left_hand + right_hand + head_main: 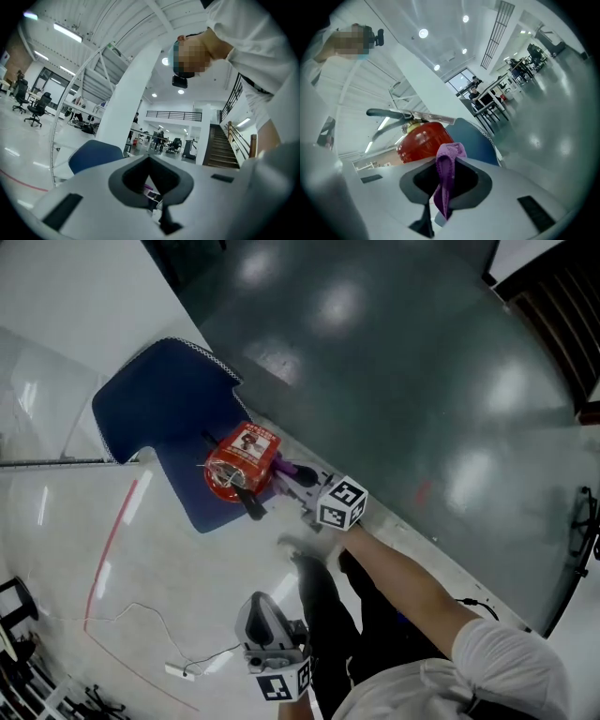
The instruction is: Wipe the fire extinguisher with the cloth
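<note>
A red fire extinguisher stands on a blue pad on the pale floor, seen from above in the head view. My right gripper is right beside its right side, shut on a purple cloth. In the right gripper view the cloth hangs folded between the jaws of the right gripper, with the red extinguisher and its black handle just behind. My left gripper is low near my legs, away from the extinguisher. In its own view the left gripper holds nothing.
A large dark panel runs diagonally behind the extinguisher. A red line and a thin white cable with a small box lie on the floor at left. A clear curved screen stands at far left.
</note>
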